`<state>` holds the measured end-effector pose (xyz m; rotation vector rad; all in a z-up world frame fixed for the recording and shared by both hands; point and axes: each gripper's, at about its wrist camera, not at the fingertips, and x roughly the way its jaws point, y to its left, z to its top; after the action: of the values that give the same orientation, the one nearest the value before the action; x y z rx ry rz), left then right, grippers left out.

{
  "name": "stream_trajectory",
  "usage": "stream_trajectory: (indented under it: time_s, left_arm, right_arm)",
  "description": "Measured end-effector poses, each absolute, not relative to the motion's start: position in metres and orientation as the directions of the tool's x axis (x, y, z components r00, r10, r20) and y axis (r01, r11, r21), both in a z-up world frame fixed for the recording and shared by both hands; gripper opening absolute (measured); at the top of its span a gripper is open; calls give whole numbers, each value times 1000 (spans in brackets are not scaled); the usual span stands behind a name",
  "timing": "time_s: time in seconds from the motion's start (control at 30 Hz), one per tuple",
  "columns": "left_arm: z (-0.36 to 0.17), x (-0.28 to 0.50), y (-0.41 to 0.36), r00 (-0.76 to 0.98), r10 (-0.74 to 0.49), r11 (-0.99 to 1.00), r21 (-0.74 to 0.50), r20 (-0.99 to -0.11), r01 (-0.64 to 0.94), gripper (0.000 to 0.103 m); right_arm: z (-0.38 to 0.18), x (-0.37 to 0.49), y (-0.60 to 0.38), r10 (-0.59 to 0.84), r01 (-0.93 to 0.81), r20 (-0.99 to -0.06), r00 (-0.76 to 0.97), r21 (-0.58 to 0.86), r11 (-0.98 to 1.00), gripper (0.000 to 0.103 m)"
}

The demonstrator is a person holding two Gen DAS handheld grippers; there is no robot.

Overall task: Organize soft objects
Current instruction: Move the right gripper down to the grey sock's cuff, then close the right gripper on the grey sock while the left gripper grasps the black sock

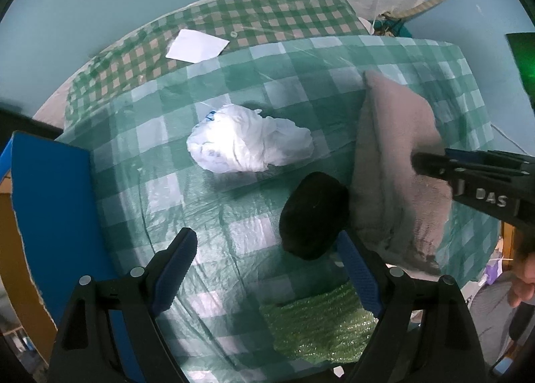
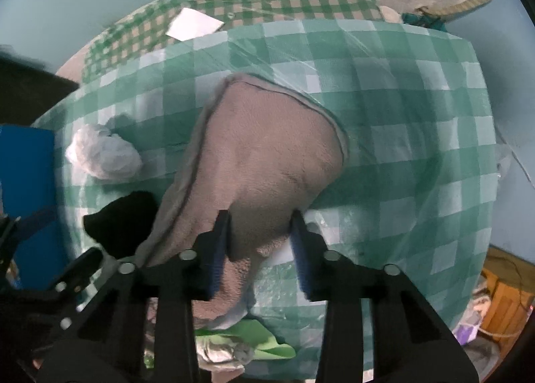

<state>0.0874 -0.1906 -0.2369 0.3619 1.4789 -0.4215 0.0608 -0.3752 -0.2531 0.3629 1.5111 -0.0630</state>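
A grey fleece towel point(image 2: 267, 149) lies rumpled on the green checked tablecloth point(image 2: 401, 115). My right gripper point(image 2: 260, 217) points down onto the towel's near end, its blue pads pinching a bunched fold. In the left wrist view the right gripper point(image 1: 422, 162) reaches in from the right onto the towel point(image 1: 394, 135). My left gripper point(image 1: 267, 249) hangs open above the cloth with nothing between its fingers. A black soft lump point(image 1: 314, 212) sits just beyond its right finger point(image 1: 357, 269), beside the towel. A crumpled white plastic bag point(image 1: 250, 145) lies farther back.
Green bubble wrap point(image 1: 317, 323) lies under the left gripper's right side. A blue panel point(image 1: 50, 202) stands at the table's left edge. White paper point(image 1: 197, 45) rests on a second checked cloth at the back. A person's hand point(image 1: 525, 279) shows at far right.
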Motion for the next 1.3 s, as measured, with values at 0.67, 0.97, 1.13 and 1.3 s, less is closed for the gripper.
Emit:
stream_trajectory:
  time_s: [0.67, 0.97, 1.13, 1.3]
  left_arm:
    - [-261, 96, -211, -56, -59, 889, -78, -997, 452, 51]
    - [-248, 81, -209, -34, -66, 858, -74, -997, 509, 24]
    - [-235, 70, -200, 0, -63, 849, -54, -998, 526, 23]
    - [-215, 63, -188, 35, -81, 860, -53, -996, 507, 23]
  right_arm:
    - [-229, 40, -410, 270, 321, -952, 146, 303, 897, 24]
    - [-207, 39, -401, 258, 247, -947, 190, 300, 921, 21]
    - [-192, 36, -396, 247, 204, -946, 211, 290, 935, 19]
    - [-176, 32, -387, 242, 162, -942, 235, 283, 945, 18]
